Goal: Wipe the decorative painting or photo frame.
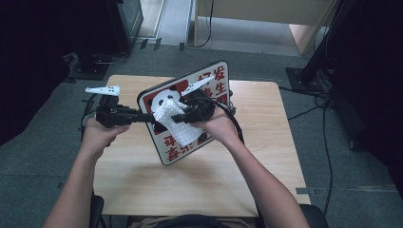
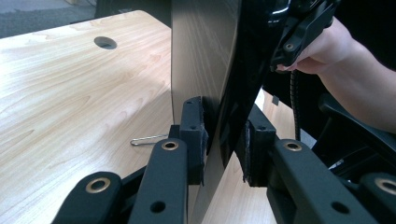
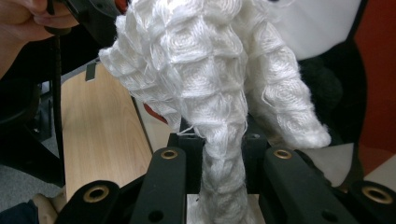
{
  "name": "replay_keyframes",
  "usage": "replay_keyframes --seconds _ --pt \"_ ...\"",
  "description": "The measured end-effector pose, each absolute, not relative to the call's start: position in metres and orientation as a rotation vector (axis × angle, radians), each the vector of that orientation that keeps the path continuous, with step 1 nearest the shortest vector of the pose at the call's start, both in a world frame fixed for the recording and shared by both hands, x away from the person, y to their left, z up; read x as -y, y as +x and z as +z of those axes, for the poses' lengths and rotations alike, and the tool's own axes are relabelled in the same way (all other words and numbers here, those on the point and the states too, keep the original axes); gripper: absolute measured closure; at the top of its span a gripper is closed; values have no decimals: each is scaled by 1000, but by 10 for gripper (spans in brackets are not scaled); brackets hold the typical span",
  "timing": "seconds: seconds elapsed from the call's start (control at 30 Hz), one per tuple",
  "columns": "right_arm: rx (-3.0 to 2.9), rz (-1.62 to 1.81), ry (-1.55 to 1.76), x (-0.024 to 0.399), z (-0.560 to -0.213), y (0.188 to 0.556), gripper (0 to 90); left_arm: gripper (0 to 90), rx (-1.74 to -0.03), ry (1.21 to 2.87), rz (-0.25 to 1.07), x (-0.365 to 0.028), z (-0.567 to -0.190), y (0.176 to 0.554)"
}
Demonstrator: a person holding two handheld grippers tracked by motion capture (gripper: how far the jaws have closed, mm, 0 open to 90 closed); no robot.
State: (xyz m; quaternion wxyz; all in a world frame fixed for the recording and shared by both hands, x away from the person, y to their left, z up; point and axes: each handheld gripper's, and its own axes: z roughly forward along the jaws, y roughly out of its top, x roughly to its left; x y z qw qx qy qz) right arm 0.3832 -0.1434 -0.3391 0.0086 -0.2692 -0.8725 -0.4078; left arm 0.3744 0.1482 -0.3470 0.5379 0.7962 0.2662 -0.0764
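The left gripper (image 1: 142,115) is clamped on the near-left edge of the square white board printed with a black-and-white panda and red characters (image 1: 216,78); in the left gripper view its pads (image 2: 196,135) pinch the thin panel from both sides. The board is held tilted up above the middle of the pale wooden table (image 1: 142,171), its printed face toward the person. The right gripper (image 1: 187,116) has its jaws closed tight on a bunched white waffle-weave cloth (image 1: 178,123), pressed against the panda's face. From where I stand, the worry is that one-edge grip: the board is wide and held only at its rim, so a firm wipe from the right hand could lever it round in the pads or push it out altogether, and it would drop onto the table. The cloth is held by a narrow twist between the jaws, so dragging it hard across the glossy face could pull it loose. Easy pressure, I'd say, with strokes aimed toward the held edge.
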Motion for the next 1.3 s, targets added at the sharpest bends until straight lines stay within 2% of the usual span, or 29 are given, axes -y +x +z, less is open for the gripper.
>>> replay_keyframes --seconds 1.3 --pt "2706 -1240 -812 147 -395 369 771 741 -641 1885 -190 -149 -348 374"
